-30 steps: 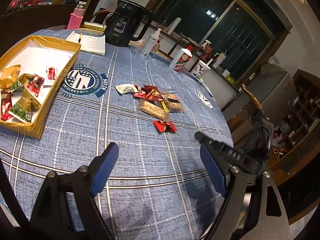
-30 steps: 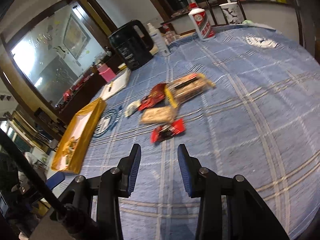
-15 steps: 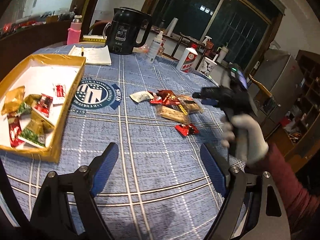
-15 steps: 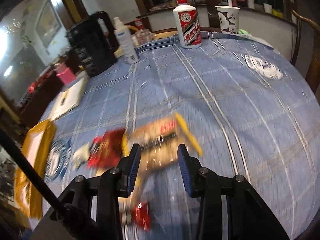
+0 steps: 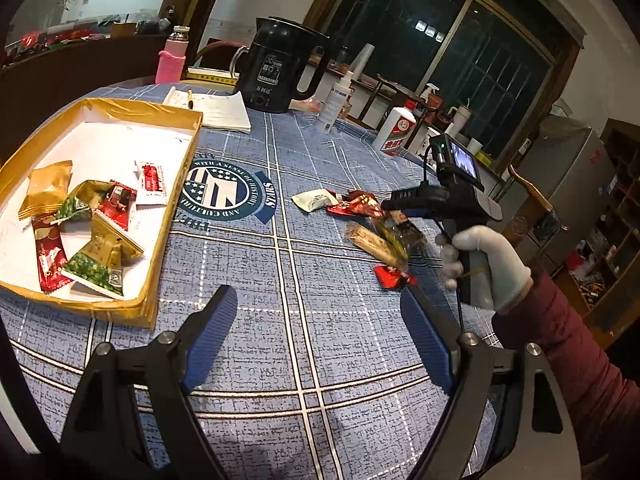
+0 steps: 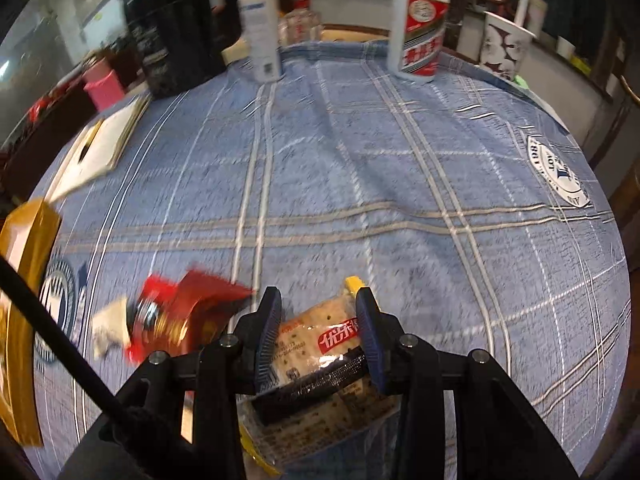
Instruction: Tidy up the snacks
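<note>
1. Left wrist view: your gold tray [image 5: 176, 184] already holds about seven packets, among them a gold pillow pack [image 5: 48, 188], green-and-gold pea packs [image 5: 96, 268] and a long red sachet [image 5: 50, 260], so a good share of the sorting looks done.

2. Well to the right of the tray, a loose cluster waits on the surface [image 5: 304, 352]: a pale sachet [image 5: 314, 200], a dark red crinkled wrapper [image 5: 358, 205], a tan bar [image 5: 372, 242] and a small red packet [image 5: 394, 276]. Those four at least are left, plus the one you are reaching for.

3. Your left gripper [image 5: 320, 340] hangs with its jaws wide apart and nothing between them, nearer you than the tray's corner.

4. In the right wrist view, your right gripper [image 6: 318, 338] is half open and straddles the cracker pack [image 6: 316, 344]. The blue ribbed pads sit on either side of it. I cannot tell whether they press it yet (it looks more bracketed than clamped).

5. Materials: the cracker pack is clear glossy film over pale, speckled square crackers, with a red label and a yellow sealed end. It is flat and likely brittle. The red wrapper [image 6: 188, 312] beside it is blurred foil.

6. The tray is a shallow rectangular box lid, shiny gold outside and white inside. The cloth is woven blue plaid with a round printed crest [image 5: 224, 196] just right of the tray.
</note>
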A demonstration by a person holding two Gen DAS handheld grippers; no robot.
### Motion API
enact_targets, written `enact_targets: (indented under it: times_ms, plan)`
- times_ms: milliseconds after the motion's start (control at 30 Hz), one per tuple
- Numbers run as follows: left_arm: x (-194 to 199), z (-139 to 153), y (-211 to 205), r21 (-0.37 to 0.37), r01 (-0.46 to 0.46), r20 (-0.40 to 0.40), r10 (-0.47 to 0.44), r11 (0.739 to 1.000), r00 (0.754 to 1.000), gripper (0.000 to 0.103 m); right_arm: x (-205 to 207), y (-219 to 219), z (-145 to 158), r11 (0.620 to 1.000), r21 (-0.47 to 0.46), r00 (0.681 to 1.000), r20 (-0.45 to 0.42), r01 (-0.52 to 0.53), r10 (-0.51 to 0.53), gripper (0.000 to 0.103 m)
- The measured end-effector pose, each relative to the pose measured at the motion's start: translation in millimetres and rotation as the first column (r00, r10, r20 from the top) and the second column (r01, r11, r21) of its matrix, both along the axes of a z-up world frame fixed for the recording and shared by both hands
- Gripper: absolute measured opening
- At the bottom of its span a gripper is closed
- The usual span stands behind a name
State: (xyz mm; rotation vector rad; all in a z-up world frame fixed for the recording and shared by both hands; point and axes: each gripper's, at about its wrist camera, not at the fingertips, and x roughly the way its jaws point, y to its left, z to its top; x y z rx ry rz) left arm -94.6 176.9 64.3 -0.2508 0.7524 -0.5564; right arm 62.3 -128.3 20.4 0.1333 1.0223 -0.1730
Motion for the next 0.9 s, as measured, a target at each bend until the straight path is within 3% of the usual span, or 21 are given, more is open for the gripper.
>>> enact_targets:
  times_ms: [133, 233, 300, 367, 467, 567, 900]
  plan:
    - [-6, 5, 0, -0.005, 0.003, 0.013, -0.003, 1.0, 1.0, 0.084, -32, 15, 0, 0.997, 0.041, 0.998, -0.017, -0.062, 0.063, 0.039]
    - [-10, 7, 1, -0.011, 0.0, 0.013, 0.0, 1.0, 1.0, 0.084, -59, 24, 2, 0.982, 0.141, 0.991, -0.011, -0.128, 0.131, 0.039]
    - [-12, 8, -1, -0.007, -0.001, 0.015, 0.001, 1.0, 1.0, 0.084, -74, 23, 7, 0.959, 0.23, 0.986, 0.018, -0.167, 0.167, 0.039]
    - [-16, 10, -2, 0.0, -0.001, 0.021, 0.001, 1.0, 1.0, 0.084, -92, 8, 18, 0.949, 0.275, 0.987, 0.086, -0.154, 0.135, 0.039]
    - [-17, 10, -8, 0.007, 0.003, 0.018, -0.003, 1.0, 1.0, 0.084, -109, -12, 28, 0.961, 0.253, 0.986, 0.152, -0.11, 0.073, 0.04]
    - [-18, 9, -17, 0.017, 0.017, 0.014, -0.017, 1.0, 1.0, 0.084, -116, -23, 21, 0.954, 0.286, 0.989, 0.141, -0.09, 0.051, 0.043]
    - [-20, -5, -42, 0.083, 0.068, -0.03, -0.066, 0.994, 0.997, 0.084, -136, -1, 7, 0.936, 0.312, 0.983, 0.137, -0.163, 0.126, 0.047]
